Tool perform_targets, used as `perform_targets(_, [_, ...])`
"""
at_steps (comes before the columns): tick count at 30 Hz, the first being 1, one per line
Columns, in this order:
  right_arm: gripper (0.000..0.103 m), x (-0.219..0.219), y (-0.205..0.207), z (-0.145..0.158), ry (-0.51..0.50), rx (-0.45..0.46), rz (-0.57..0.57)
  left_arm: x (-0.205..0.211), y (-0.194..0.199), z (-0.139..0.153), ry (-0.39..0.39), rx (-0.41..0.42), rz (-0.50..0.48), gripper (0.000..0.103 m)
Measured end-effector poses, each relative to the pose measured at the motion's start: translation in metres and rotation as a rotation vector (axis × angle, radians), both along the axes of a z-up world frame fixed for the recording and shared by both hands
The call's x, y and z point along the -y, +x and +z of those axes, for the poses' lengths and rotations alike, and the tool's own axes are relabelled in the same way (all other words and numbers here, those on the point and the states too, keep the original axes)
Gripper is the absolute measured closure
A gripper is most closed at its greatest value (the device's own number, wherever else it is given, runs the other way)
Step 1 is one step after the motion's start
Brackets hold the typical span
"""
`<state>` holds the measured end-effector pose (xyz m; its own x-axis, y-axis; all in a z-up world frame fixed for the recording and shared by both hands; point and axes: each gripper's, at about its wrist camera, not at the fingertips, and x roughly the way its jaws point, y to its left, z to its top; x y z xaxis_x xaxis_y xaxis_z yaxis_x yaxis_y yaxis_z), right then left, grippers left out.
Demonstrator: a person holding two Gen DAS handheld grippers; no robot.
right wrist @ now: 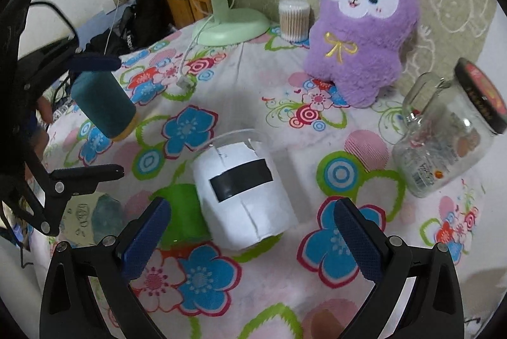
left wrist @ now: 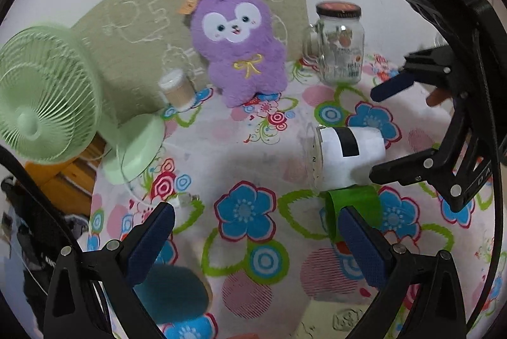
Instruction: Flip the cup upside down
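Right wrist view: cup (right wrist: 244, 190) lies on its side at table (right wrist: 285, 85) centre, twelve o'clock of the spread, empty right gripper (right wrist: 250, 231). Left gripper (left wrist: 256, 231) gapes too. Approach stage, I'd say; next, close around it.

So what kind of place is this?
Probably a home, perhaps a bedroom: a flowered cloth covers the surface, with a purple plush toy and a green desk fan against the wall.
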<state>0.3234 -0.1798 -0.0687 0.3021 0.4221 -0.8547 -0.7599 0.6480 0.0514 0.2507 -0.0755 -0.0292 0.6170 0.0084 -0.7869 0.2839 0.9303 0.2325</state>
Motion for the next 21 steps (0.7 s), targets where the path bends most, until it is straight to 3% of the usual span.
perform_targets(6, [0.003, -0.005, 0.016, -0.015, 0.005, -0.04, 0.016, 0.006, 0.019, -0.013, 0.066, -0.044, -0.076, 0.0])
perform_targets(15, [0.035, -0.018, 0.027, -0.038, 0.003, -0.151, 0.062, 0.014, 0.033, -0.03, 0.101, -0.102, -0.111, 0.0])
perform_targets(21, [0.037, -0.016, 0.018, -0.024, 0.032, -0.108, 0.049, 0.012, 0.031, -0.031, 0.122, -0.093, -0.11, 0.0])
